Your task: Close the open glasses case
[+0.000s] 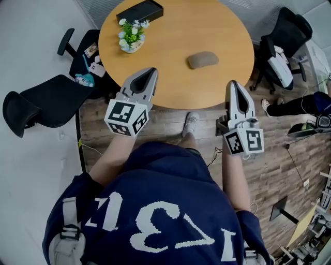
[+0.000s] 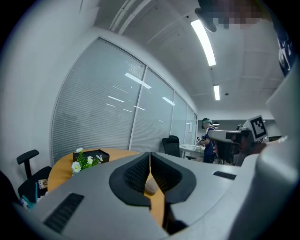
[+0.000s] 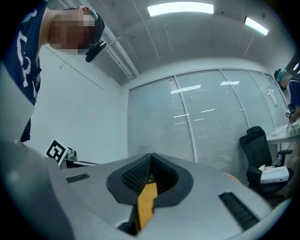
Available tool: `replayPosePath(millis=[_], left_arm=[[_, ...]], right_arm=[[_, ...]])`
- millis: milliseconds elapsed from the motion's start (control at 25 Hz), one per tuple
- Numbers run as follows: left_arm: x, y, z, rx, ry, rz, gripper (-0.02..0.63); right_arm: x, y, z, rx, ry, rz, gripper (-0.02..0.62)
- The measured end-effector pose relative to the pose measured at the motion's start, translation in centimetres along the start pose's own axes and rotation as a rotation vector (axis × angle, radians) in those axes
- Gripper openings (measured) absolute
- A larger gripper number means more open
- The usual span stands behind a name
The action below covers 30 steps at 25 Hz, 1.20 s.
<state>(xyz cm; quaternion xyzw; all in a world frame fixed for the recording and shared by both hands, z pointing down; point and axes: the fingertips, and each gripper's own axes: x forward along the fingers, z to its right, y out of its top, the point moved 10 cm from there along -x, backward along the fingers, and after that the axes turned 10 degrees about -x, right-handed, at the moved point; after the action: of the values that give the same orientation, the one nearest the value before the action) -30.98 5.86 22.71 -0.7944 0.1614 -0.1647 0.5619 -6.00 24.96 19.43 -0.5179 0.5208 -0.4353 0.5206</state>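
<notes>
Glasses case (image 1: 202, 60) lies right of the centre of the round table (image 1: 170, 88) and looks shut. Left gripper (image 1: 151, 71) and right gripper (image 1: 232, 84) are both clenched and empty at the table's near edge, well short of the case

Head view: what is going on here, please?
A person stands at a round table with a gripper in each hand. The left gripper and the right gripper have their jaws together and hold nothing, at the table's near edge. The glasses case lies untouched farther in; from above it seems shut. A flower pot and a black box stand behind.
</notes>
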Motion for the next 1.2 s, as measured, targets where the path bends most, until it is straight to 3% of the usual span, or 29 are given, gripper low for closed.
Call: replayPosePath(millis=[320,480,800,1000,1200], left_arm=[[8.5,0.8,1.0,0.001,0.147,0.012,0.017],[12.7,0.2,1.7,0.008,0.223,0.012,0.017],[17.1,-2.5,1.8,-0.013,0.355,-0.005,0.017],[19.1,-4.5,1.9,-0.046,0.339,-0.044,0.017],[22.0,-6.3,2.0,-0.058,0.288,-0.104,0.017]], right_arm=[[7.0,-0.9,10.6,0.004,0.137,-0.026,0.025],[9.1,-2.7,16.3,0.053,0.187,-0.048,0.025],[14.0,-6.9,22.2,0.061,0.333,-0.134,0.026],[16.4,-10.4,23.6,0.066,0.375,-0.226,0.026],[18.0,-13.8,23.2,0.008,0.423,-0.348,0.028]])
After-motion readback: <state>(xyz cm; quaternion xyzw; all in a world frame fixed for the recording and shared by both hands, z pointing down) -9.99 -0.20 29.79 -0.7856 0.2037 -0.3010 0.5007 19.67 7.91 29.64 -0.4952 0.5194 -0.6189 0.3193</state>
